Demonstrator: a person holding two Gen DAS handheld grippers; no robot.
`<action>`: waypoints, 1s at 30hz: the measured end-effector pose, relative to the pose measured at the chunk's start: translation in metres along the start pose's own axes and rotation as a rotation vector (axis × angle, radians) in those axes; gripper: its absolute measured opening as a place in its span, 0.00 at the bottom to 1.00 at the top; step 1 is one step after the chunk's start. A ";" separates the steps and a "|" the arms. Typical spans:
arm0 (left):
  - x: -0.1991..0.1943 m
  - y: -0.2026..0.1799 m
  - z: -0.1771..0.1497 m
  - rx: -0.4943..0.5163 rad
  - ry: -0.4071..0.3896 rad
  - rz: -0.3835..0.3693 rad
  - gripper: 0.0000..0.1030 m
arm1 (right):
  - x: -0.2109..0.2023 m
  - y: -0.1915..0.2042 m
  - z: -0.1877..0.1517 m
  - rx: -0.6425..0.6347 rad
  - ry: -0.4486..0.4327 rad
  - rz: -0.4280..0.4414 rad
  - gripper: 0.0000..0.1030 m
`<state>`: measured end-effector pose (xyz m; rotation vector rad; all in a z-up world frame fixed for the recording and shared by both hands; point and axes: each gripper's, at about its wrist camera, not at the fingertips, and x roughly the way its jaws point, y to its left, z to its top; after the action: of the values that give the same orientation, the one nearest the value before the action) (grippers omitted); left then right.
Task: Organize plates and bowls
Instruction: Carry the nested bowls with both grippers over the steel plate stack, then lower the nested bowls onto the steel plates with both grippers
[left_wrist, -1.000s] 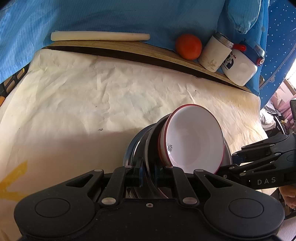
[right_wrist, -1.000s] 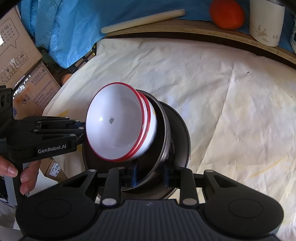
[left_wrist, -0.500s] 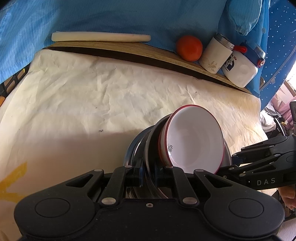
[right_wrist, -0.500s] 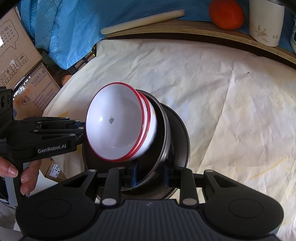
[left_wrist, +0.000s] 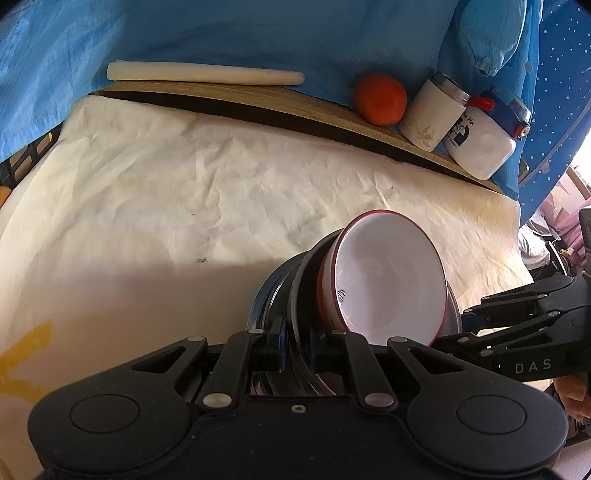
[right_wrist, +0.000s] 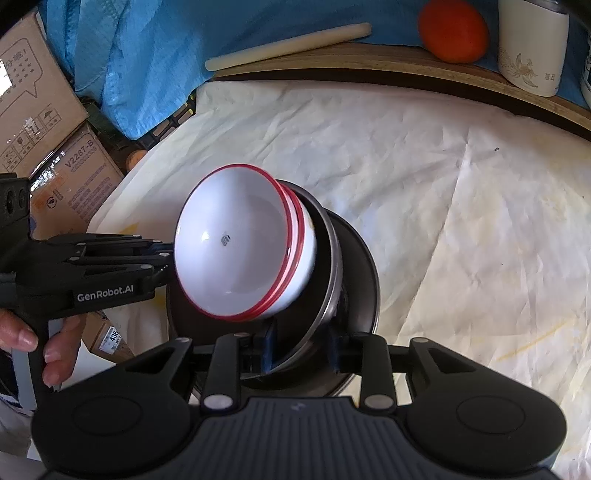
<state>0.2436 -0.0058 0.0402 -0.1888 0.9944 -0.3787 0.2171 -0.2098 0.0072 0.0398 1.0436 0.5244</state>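
Your left gripper (left_wrist: 297, 349) pinches the rims of the dark plates (left_wrist: 295, 295) at the near right of the cloth (left_wrist: 184, 192). Two red-rimmed bowls (right_wrist: 243, 258) sit nested on that tilted stack. Your right gripper (right_wrist: 301, 350) is opening; its pads seem clear of the plates' edge between them.

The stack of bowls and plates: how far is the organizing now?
Done: the red-rimmed white bowls sit nested on the dark plates. In hand: the left gripper pinches the stack's rim; the right gripper is opening around it. Left: letting go, with the stack resting on the white cloth.
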 end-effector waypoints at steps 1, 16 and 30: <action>0.000 0.000 0.000 -0.003 -0.002 0.000 0.11 | -0.001 0.000 -0.001 0.000 0.000 0.003 0.35; -0.005 0.004 -0.005 -0.032 -0.043 -0.008 0.14 | -0.002 0.003 -0.007 -0.034 -0.023 0.026 0.48; -0.014 0.005 -0.014 -0.035 -0.066 -0.010 0.20 | -0.012 0.010 -0.017 -0.049 -0.085 0.069 0.74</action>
<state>0.2265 0.0043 0.0417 -0.2366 0.9354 -0.3620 0.1945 -0.2100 0.0109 0.0542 0.9486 0.6055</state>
